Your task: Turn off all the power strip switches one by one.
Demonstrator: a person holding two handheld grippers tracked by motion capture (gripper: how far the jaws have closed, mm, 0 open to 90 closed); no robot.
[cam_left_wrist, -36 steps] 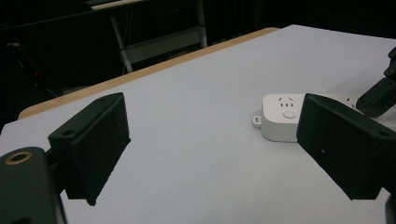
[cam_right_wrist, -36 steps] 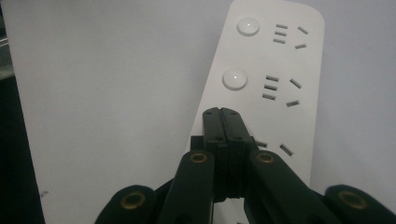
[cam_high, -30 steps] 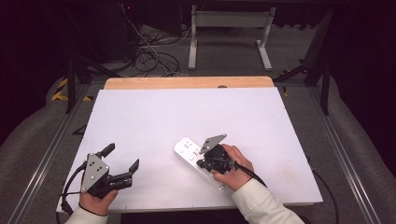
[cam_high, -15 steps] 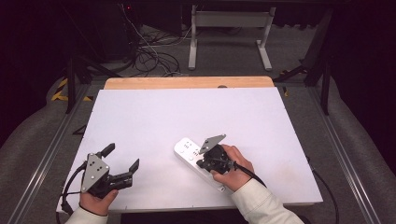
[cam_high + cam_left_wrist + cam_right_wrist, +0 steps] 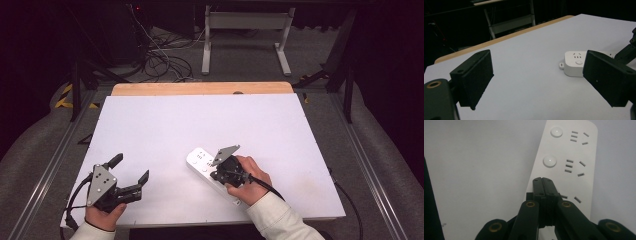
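Nearest, at the front edge of the table (image 5: 165, 120): two hands, each with a black gripper of hard, blocky parts and brass-coloured pins. Left gripper (image 5: 131, 176) near the front left corner, jaws wide apart with nothing between them, flat dull black pads (image 5: 477, 75) facing each other across bare white tabletop, grey three-cornered plate on top, thin black cable trailing off the front. Right gripper (image 5: 545, 185) a little farther in and toward the middle, jaws pressed tight together into one narrow tip, nothing pinched between them, tip sitting right over the power strip (image 5: 210, 172); touching it or just above it, cannot tell. Power strip: long, flat, smooth white plastic with rounded corners, lying slantwise on the table, near end hidden under the right hand (image 5: 245, 180), far end pointing up and left. On its top face, round white buttons, each beside a group of short thin slots. A small tab with a hole sticking out at its far end, seen in the left gripper view. Plenty of bare table between the two grippers, well apart from each other. Past the strip, a wide smooth matte white sheet, flat and plain all the way to the far edge, lots of open room to left, right and beyond. At the far edge, a strip of light wood (image 5: 200, 88). Beyond that, dark floor with tangled black cables (image 5: 165, 60) and a pale metal stand (image 5: 245, 30).
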